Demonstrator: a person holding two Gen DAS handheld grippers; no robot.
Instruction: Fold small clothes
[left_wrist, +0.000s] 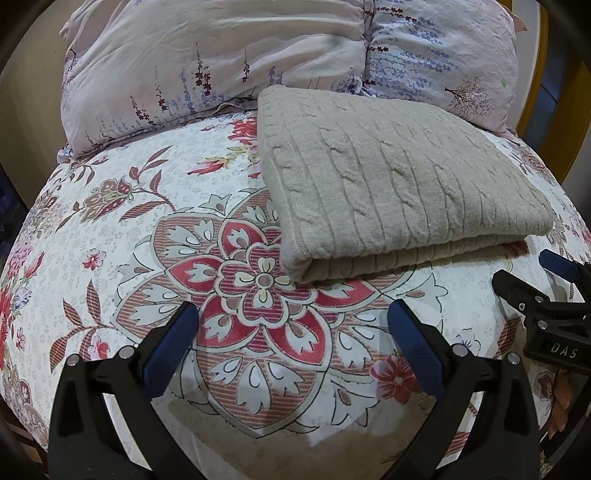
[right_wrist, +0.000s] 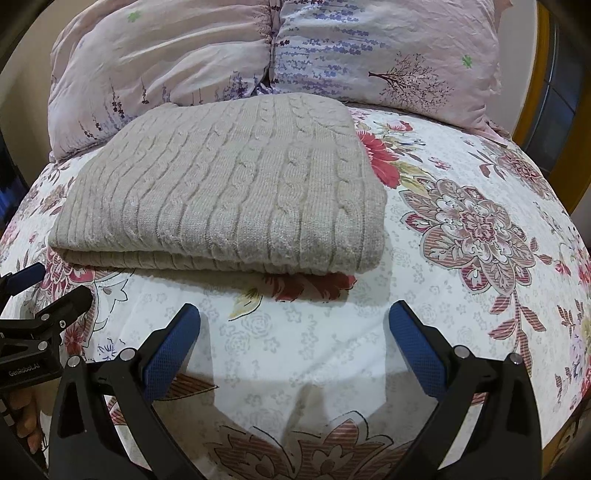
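A beige cable-knit sweater (left_wrist: 399, 184) lies folded into a thick rectangle on the floral bedspread (left_wrist: 147, 240); it also shows in the right wrist view (right_wrist: 229, 192). My left gripper (left_wrist: 293, 317) is open and empty, hovering over the bedspread in front of the sweater's left front corner. My right gripper (right_wrist: 294, 317) is open and empty, in front of the sweater's right front corner. The right gripper shows at the right edge of the left wrist view (left_wrist: 554, 280), and the left gripper at the left edge of the right wrist view (right_wrist: 44, 291).
Two pale floral pillows (left_wrist: 221, 62) (right_wrist: 369, 48) lie behind the sweater at the head of the bed. A yellow wooden frame (right_wrist: 532, 103) stands at the far right. The bedspread (right_wrist: 461, 221) stretches right of the sweater.
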